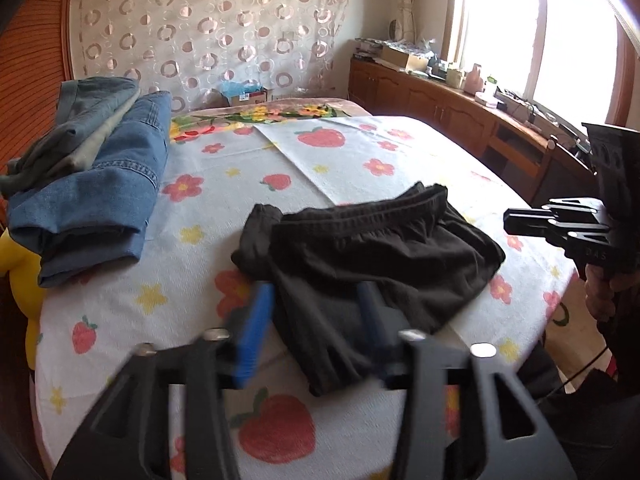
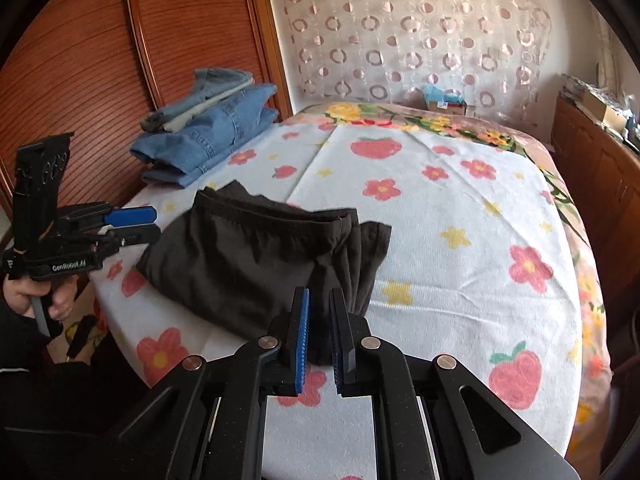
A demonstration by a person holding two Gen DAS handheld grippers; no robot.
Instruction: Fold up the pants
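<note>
Black pants lie folded in a bundle on the flowered bed sheet, waistband toward the far side. They also show in the right wrist view. My left gripper is open, its blue-padded fingers straddling the near edge of the pants, blurred. My right gripper is slightly open and empty, just above the pants' near corner. The left gripper shows in the right wrist view and the right gripper in the left wrist view.
A stack of folded jeans lies at the bed's far left, also in the right wrist view. A wooden wardrobe stands behind it. A wooden cabinet with clutter runs along the window side. A yellow toy sits at the left edge.
</note>
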